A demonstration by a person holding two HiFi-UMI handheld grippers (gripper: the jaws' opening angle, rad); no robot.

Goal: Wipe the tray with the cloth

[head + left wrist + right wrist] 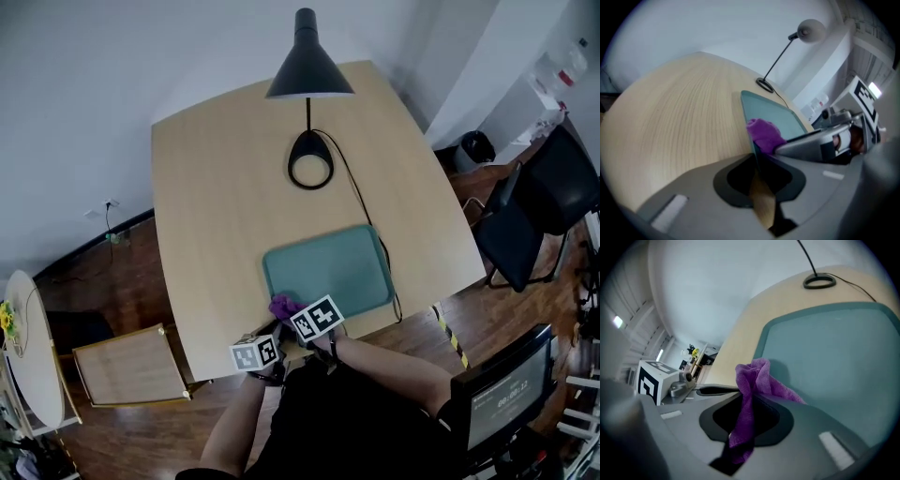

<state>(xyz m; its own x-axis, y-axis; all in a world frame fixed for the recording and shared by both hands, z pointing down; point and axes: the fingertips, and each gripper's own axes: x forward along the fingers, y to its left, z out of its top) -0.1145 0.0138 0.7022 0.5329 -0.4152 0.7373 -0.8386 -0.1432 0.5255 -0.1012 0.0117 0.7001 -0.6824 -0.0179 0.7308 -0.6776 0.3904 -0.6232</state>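
**Wipe just starting, most left to do**

Our left gripper is pressed together on the near rim of the teal plastic tray. Our right gripper pinches the purple fabric cloth, bunched at the tray's near-left corner on the pale wooden desk. We judge the rest unwiped. No writing is legible.

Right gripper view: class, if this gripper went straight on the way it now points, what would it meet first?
The right gripper would likely meet the tray floor first, just past the purple cloth in its fingers; depth is unclear.
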